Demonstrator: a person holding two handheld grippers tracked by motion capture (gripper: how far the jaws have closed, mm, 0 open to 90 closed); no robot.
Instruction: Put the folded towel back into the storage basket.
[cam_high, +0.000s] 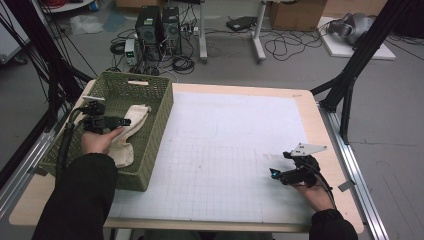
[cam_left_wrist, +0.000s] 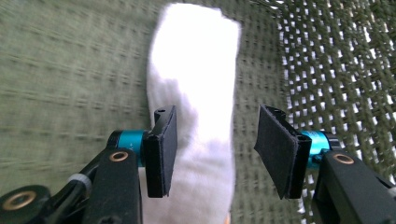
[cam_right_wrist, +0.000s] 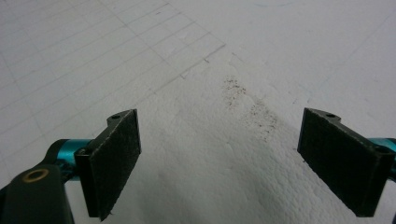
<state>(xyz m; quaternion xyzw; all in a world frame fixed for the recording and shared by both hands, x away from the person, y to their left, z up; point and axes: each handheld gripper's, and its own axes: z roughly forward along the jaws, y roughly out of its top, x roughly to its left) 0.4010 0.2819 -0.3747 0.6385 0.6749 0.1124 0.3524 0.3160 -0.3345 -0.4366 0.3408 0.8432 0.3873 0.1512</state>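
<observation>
The white sock (cam_left_wrist: 191, 93) in the green basket (cam_high: 155, 130) looks light, soft and floppy, best pinched mid-length, where the left gripper (cam_left_wrist: 215, 149) hangs half open around it without pressing.

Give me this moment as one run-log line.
left gripper: open over white cloth | cloth: inside green basket | right gripper: open above white mat
</observation>
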